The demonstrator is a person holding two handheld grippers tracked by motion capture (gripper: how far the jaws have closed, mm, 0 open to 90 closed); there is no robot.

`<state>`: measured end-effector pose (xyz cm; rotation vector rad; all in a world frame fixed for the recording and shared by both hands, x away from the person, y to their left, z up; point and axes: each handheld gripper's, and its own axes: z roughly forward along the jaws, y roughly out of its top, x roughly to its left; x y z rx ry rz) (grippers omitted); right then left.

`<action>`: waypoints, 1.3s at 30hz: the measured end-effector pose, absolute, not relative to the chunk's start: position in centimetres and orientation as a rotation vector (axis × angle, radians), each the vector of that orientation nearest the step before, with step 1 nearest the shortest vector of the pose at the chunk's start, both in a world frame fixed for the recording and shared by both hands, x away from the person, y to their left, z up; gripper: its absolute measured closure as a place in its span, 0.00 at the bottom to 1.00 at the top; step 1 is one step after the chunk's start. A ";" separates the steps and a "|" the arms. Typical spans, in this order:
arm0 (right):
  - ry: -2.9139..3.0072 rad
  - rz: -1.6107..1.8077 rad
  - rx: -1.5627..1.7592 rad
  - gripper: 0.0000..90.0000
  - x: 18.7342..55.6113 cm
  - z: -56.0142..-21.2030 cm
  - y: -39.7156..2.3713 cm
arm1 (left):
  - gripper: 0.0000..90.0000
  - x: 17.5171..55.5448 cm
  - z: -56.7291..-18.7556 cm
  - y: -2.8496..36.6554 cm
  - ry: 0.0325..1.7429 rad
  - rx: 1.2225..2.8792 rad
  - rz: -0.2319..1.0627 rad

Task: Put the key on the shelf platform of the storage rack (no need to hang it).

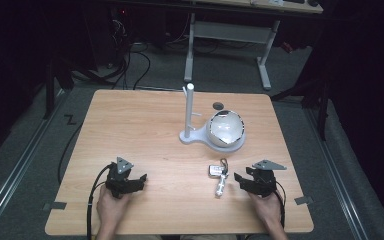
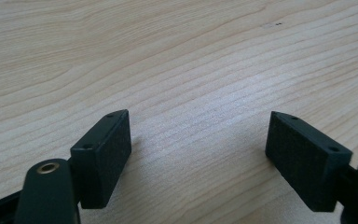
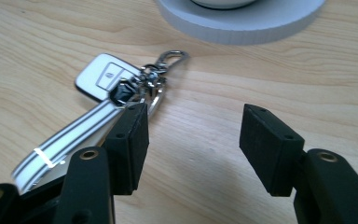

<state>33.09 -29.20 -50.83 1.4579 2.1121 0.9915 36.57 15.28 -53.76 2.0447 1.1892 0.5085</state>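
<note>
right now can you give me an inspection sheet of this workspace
surface: wooden table, bare across the left half
job's things: key fob with striped strap and clasp, lying flat just left of the right hand-held gripper
clutter: white stand with a post and a round bowl on its base
grippers: left hand-held gripper open over bare wood; right open, nothing between the jaws
cables: black cable trailing from the left gripper
surroundings: grey floor, desk frame behind, floor cables

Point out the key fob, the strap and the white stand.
key fob (image 3: pixel 103 77), right gripper view, its white face.
strap (image 3: pixel 72 135), right gripper view, mid-length.
white stand (image 1: pixel 190 107), high view, its upright post.
</note>
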 end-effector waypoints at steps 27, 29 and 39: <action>2.181 1.021 1.430 0.43 33.7 -50.4 -24.6 | 0.25 36.6 -53.8 15.3 1.188 2.046 0.508; 2.181 1.003 1.417 0.42 33.9 -50.5 -24.3 | 0.25 36.6 -53.8 15.3 1.189 2.045 0.508; 2.202 0.921 1.406 0.44 34.4 -51.2 -23.6 | 0.25 36.6 -53.8 15.3 1.189 2.045 0.508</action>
